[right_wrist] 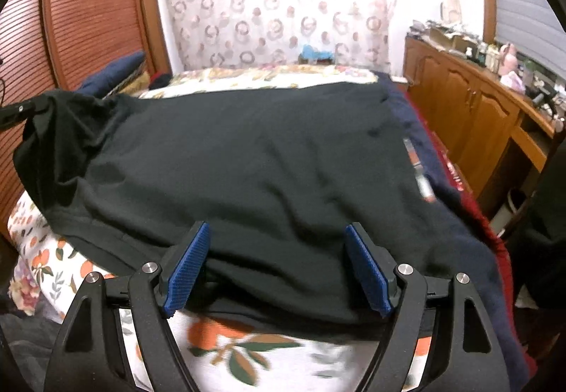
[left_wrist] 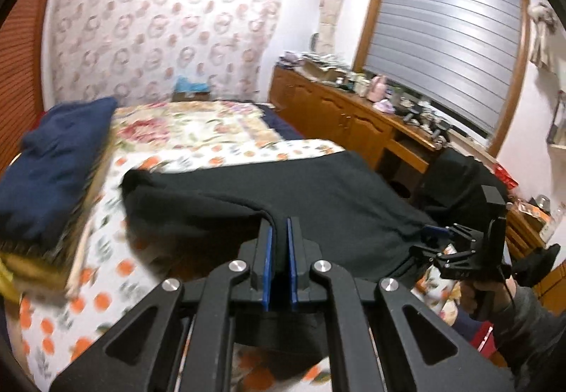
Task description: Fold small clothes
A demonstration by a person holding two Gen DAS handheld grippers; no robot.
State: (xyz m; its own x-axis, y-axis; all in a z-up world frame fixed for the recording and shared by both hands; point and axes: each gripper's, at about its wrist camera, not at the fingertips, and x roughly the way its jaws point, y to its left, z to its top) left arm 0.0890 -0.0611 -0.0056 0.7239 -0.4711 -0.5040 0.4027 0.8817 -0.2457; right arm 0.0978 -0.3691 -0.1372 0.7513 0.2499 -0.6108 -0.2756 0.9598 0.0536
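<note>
A black garment [right_wrist: 247,158] lies spread over the bed [right_wrist: 226,353], which has a white sheet printed with oranges. My left gripper [left_wrist: 278,232] is shut on the edge of the black garment [left_wrist: 318,194] and holds it lifted off the sheet. My right gripper [right_wrist: 277,240] is open, its blue pads [right_wrist: 187,271] astride the garment's near edge without pinching it. The right gripper also shows in the left wrist view [left_wrist: 438,232] at the garment's right edge. The left gripper's tip shows at the far left of the right wrist view [right_wrist: 21,109], holding a bunched corner.
A folded navy garment [left_wrist: 53,165] lies on a stack at the bed's left side. A dark blue and red blanket [right_wrist: 470,215] lies along the bed's right side. A wooden cabinet [left_wrist: 336,116] with clutter stands to the right under the window. A slatted wardrobe [right_wrist: 88,10] stands on the left.
</note>
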